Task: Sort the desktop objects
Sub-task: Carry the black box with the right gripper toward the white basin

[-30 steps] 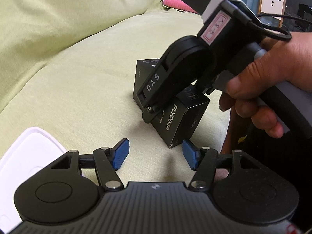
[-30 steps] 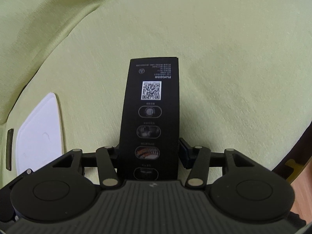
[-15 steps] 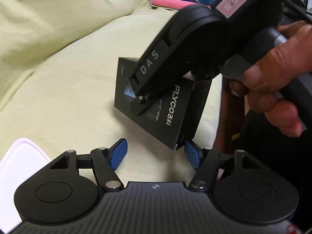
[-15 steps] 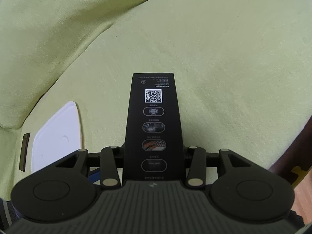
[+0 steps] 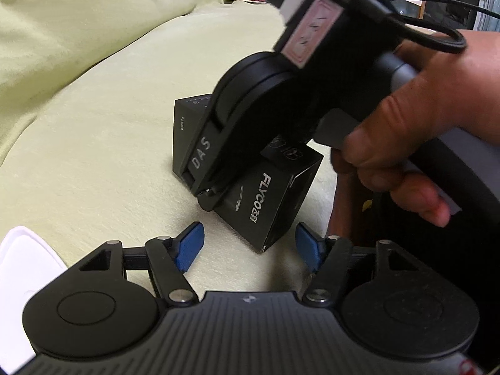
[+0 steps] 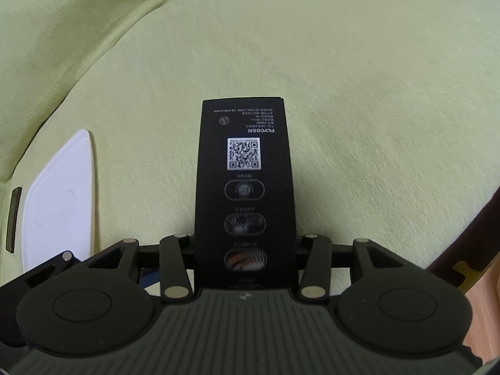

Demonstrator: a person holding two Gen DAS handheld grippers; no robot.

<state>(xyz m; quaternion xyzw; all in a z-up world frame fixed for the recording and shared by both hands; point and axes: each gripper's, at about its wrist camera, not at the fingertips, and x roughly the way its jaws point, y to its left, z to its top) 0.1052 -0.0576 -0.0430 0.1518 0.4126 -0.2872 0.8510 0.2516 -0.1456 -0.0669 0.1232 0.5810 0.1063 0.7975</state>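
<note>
The support is a sofa seat (image 6: 359, 100) covered with pale green cloth, with a soft back cushion (image 5: 78, 15) of the same colour behind it. A black box (image 5: 265, 200) stands on the seat on one lower corner, tilted. A white tray (image 6: 59, 200) lies flat on the seat, apart from the box.

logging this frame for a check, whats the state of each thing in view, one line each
black box: held in the right claw, tilted, one lower corner at or near the cover; contact unclear
right claw: shut on the black box, fingers on its two sides
left claw: open, blue pads apart, holding nothing, just short of the box
white tray: lying flat on the green cover, nothing seen in it
green cover: spread out, slightly creased
</note>
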